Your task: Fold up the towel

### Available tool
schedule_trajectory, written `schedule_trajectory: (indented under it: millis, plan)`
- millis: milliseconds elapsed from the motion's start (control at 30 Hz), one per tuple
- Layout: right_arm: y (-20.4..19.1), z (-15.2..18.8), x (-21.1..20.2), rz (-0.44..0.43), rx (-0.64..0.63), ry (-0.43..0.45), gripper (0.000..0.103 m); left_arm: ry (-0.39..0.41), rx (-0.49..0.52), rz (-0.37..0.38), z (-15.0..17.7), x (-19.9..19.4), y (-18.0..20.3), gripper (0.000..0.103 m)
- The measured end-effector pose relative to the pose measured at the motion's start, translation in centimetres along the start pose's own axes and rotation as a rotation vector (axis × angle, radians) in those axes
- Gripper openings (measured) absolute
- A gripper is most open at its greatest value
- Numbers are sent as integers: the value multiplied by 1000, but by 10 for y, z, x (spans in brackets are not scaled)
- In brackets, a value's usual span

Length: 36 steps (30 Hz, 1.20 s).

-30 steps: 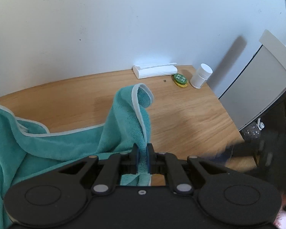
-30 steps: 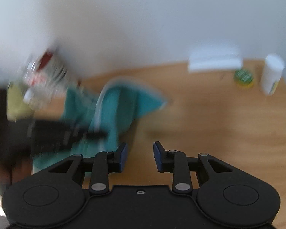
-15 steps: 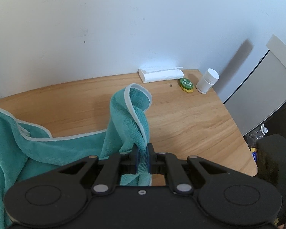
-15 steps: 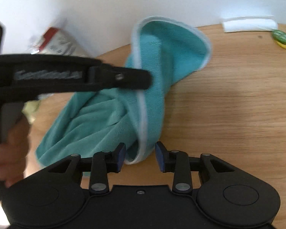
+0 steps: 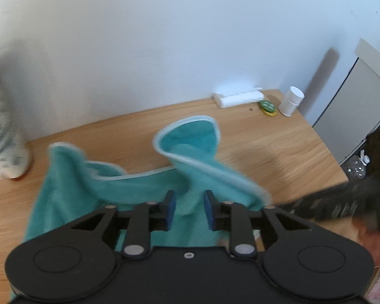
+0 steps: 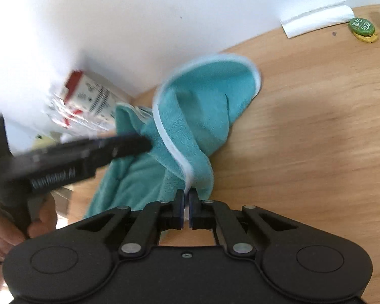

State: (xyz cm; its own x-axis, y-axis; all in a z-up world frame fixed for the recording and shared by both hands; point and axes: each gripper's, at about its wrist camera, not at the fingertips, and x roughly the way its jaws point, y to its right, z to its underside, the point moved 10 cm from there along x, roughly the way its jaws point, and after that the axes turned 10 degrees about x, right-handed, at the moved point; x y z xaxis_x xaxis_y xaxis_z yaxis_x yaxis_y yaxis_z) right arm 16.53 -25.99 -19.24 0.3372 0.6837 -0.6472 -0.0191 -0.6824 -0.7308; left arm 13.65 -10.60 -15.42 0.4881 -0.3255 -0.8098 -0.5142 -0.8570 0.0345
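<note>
On the wooden surface [image 5: 278,149] lies the bunched teal towel [image 5: 93,190]. Right tongs [image 6: 186,209] clamped on its white-trimmed edge, lifting a loop. Left tongs [image 5: 188,209] opening, towel fold between pads, not gripped.

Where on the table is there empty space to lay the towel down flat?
The biggest bare patch of table lies right of the towel, in front of the white bottle, green tin and folded white cloth by the wall. The left is crowded: a printed bottle stands right beside the towel.
</note>
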Motion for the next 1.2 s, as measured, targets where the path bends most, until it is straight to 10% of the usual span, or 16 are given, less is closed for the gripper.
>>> schedule_trajectory:
  millis: [400, 967, 1200]
  plan:
    - [-8, -11, -29, -29, 71, 99, 3, -148, -3, -234, 89, -20, -125, 29]
    - [38, -11, -93, 191, 179, 286, 0, -265, 131, -254, 131, 15, -135, 23]
    - [53, 10, -84, 316, 89, 218, 5, -279, 126, -267, 130, 16, -135, 25]
